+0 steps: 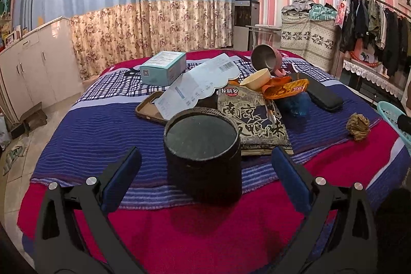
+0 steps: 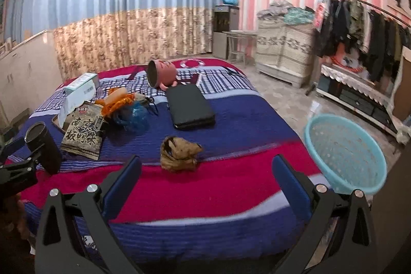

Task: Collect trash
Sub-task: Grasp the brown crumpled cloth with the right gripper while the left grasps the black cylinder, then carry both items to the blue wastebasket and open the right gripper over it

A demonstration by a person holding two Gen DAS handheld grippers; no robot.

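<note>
Brown and crumpled, the paper wad [image 2: 179, 153] lies on the bed [image 2: 231, 120], at the seam where the blue stripes of the blanket meet the red band. Seen along the right tongs [image 2: 205, 177], it sits just ahead of the blue pads and a little toward the left one, apart from both; those tongs are spread wide and grip nothing. Right of the wad, past the bed's edge, a turquoise basket [image 2: 344, 153] stands tilted with its mouth facing the wad. Behind the wad lies a flat black case [image 2: 190, 105], and further back a pink cup [image 2: 161, 73] lies tipped on its side. Left of the wad are a dark printed package [image 2: 82, 135], a blue plastic bag [image 2: 131, 114] and an orange wrapper [image 2: 115, 99] in a heap. Far left of the wad, a black cylindrical tin [image 1: 203, 153] stands upright on the blanket, right in front of the left tongs [image 1: 205, 171]. Its body sits in the gap between their blue pads with space on both sides, so these tongs too are released. From the left view the wad [image 1: 357, 126] appears well off to the right of the tin, near the basket's rim [image 1: 390, 114]. A teal box [image 1: 163, 67] and a white sheet with a barcode [image 1: 195, 86] lie beyond the tin.
</note>
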